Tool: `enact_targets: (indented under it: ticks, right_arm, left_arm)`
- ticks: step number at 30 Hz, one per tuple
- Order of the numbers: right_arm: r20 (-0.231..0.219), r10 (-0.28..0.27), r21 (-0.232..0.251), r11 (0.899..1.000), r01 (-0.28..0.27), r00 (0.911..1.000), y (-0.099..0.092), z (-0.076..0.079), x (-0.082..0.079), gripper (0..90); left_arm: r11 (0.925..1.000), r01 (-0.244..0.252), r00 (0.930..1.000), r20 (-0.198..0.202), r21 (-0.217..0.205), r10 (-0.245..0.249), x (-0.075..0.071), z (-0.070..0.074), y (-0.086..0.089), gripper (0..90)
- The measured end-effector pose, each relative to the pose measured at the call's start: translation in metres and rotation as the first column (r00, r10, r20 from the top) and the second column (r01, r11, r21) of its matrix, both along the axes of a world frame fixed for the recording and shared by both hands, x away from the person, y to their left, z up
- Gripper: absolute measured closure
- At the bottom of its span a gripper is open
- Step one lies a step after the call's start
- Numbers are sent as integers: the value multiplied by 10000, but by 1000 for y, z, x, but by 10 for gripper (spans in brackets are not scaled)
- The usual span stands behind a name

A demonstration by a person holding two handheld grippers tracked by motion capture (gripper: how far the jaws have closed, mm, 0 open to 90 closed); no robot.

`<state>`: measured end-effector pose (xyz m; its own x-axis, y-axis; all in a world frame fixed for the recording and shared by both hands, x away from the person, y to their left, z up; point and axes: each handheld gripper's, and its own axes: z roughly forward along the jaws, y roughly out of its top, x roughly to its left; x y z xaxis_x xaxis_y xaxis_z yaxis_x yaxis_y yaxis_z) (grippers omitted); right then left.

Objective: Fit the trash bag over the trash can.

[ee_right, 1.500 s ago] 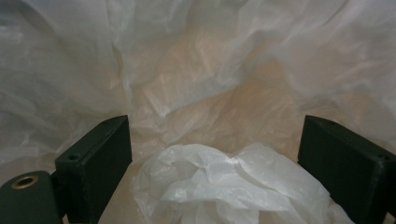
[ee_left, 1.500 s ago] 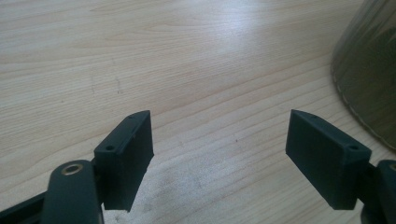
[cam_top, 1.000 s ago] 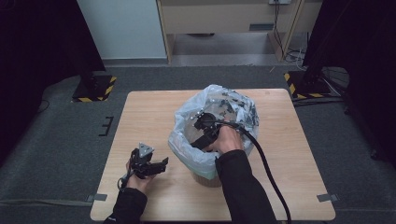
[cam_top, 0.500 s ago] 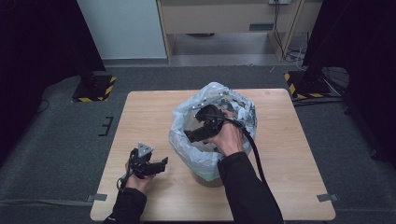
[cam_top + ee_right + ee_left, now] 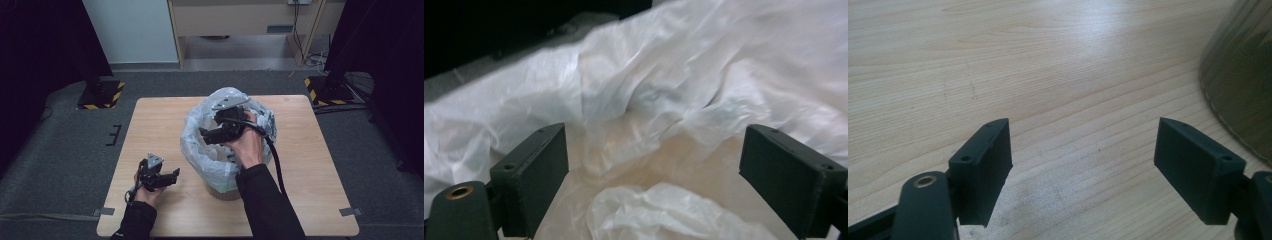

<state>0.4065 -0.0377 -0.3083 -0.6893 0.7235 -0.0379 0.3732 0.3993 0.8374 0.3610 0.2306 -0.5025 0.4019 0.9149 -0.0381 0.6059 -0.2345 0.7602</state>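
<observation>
**Both tongs spread over the lined bin**

On the left, the left gripper (image 5: pixel 172 173) is hovering low over the pale wooden table (image 5: pixel 160 120), jaws spread and gripping nothing, just beside the bin (image 5: pixel 1243 85) and its tan curved wall. Moving right, the right gripper (image 5: pixel 206 135) is hanging over the bin's mouth, jaws wide, nothing pinched, with the crinkled, translucent white plastic bag (image 5: pixel 197 142) billowing around the rim beneath it.

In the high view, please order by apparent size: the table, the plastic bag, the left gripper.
1. table, clearly the largest.
2. plastic bag, lining a bin on the table.
3. left gripper, the smallest, with open jaws just above the tabletop.
</observation>
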Motion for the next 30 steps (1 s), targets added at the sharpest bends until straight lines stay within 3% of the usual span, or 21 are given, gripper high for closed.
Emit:
enact_targets:
  ticks: [4, 8, 10, 15, 19, 25, 28, 30]
  right_arm:
    - [505, -421, 590, 9975, 391, 9978, -5, 6, 0, 123]
    - [1262, -1019, 986, 9911, 897, 9868, -12, 11, -1, 123]
    - [1184, -1245, 1059, 9880, 1122, 9851, -14, 11, 1, 123]
    - [427, -1727, 438, 9843, 1708, 9841, -16, -3, 9, 130]
    - [-716, -1747, -233, 9846, 1735, 9820, -17, -23, 15, 140]
    - [-2039, -1709, -876, 9839, 1559, 9640, -12, -37, 24, 139]
    - [-2624, -1334, -751, 9902, 1177, 9557, -9, -42, 25, 145]
    - [-3078, -1076, -758, 9932, 883, 9453, -7, -45, 25, 142]
  left_arm:
    - [10000, 1, 10000, -2, -2, -1, 0, 0, 0, 227]
    - [10000, -2, 10000, 2, -3, 2, 0, 0, 0, 228]
    - [10000, 0, 10000, 3, -7, 0, 0, 0, 0, 227]
    - [10000, 13, 10000, 23, -12, -13, 0, 0, 0, 228]
    - [10000, 4, 10000, -13, 0, -4, 0, 0, 1, 228]
    - [10000, 23, 10000, 18, -6, -23, 0, 0, 0, 228]
    - [10000, 38, 10000, 6, -7, -38, 0, 0, 1, 228]
    - [10000, 50, 10000, 13, 0, -50, 0, 0, 0, 228]
